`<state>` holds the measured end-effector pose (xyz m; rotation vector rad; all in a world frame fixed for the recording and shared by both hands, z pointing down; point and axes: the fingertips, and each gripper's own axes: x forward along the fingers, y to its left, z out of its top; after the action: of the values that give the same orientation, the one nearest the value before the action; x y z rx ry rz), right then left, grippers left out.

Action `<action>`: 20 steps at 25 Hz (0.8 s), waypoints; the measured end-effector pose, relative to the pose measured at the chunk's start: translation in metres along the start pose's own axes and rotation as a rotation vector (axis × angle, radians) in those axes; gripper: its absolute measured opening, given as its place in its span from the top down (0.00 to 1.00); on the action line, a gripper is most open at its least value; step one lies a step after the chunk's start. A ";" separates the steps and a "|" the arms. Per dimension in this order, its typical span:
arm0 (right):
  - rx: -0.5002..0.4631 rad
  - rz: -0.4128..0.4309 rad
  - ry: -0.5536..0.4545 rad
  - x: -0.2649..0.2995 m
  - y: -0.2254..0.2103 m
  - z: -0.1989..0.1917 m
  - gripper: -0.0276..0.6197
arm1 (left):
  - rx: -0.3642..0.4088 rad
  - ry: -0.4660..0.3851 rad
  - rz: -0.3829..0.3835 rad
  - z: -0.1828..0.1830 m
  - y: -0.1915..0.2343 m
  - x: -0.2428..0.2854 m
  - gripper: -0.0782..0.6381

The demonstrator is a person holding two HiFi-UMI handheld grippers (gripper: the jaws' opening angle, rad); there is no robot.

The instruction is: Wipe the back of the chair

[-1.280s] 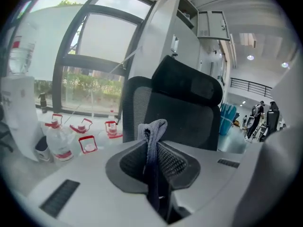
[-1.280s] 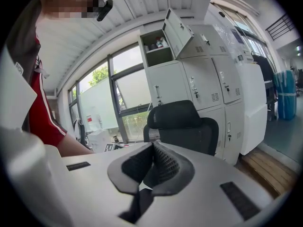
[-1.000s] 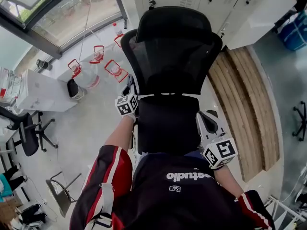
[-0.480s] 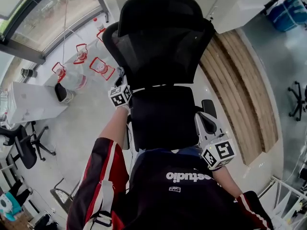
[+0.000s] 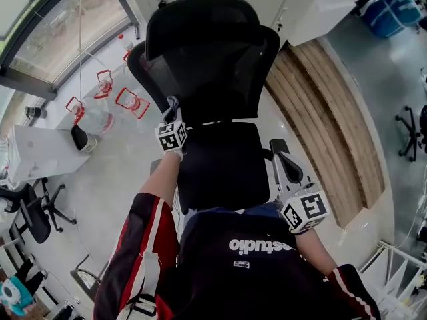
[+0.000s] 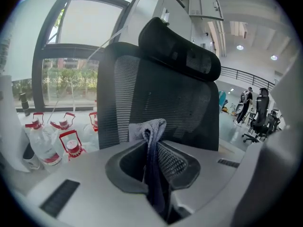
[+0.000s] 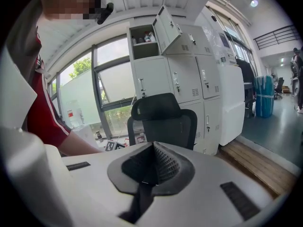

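Clamping a grey cloth [image 6: 148, 126], the left hand-held gripper [image 5: 173, 115] sits at the left edge of the black mesh chair back [image 5: 213, 72], frame centre. The right hand-held gripper [image 7: 150, 161] hangs lower right, jaws together, empty.

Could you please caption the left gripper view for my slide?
Left gripper holds a grey cloth before the office chair's mesh back.

bottles [image 5: 131, 101] left of chair [image 5: 213, 65], lockers [image 5: 320, 5] behind

The left gripper [image 5: 173, 117] holds a cloth [image 5: 174, 102] at the chair back [image 5: 207, 65].
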<state>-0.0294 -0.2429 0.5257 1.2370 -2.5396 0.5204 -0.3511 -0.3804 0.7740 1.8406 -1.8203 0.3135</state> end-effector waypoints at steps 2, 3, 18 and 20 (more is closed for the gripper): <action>-0.002 -0.004 0.003 -0.006 -0.011 0.001 0.94 | -0.004 -0.004 -0.008 0.001 -0.015 0.005 0.81; -0.004 -0.005 0.005 -0.009 -0.017 0.001 0.94 | -0.004 -0.007 -0.012 0.002 -0.023 0.007 0.81; -0.004 -0.015 0.016 -0.057 -0.129 0.005 0.94 | -0.006 -0.013 -0.087 0.003 -0.178 0.066 0.81; -0.002 -0.014 0.019 -0.062 -0.144 0.005 0.94 | -0.003 -0.013 -0.107 0.002 -0.205 0.074 0.81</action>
<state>0.1221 -0.2835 0.5259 1.2420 -2.5133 0.5235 -0.1461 -0.4544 0.7688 1.9336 -1.7221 0.2604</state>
